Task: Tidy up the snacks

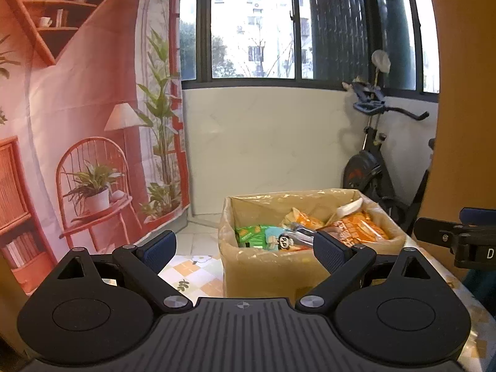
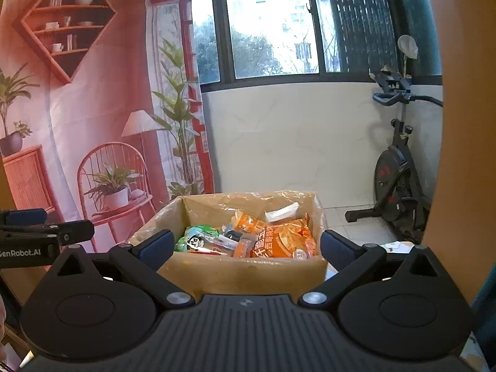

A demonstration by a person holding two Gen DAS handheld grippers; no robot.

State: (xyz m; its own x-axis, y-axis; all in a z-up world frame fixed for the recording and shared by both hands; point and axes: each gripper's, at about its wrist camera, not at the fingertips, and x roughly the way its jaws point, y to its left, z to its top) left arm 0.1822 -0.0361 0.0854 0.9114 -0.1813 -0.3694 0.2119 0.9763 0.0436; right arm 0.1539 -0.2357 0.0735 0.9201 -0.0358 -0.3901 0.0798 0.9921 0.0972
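Orange and green packets in a tan box

Beyond the blue-padded black fingers, the tan cardboard box holds orange snack packets and a green packet; under the box, the table shows an orange-and-white check with flowers.

Open cardboard box upright on table, holding orange and green snack packets.

One cardboard box, two grippers.

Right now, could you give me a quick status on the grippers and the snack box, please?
Left gripper and right gripper open, empty. Cardboard box full of snack packets. Nothing in the way.
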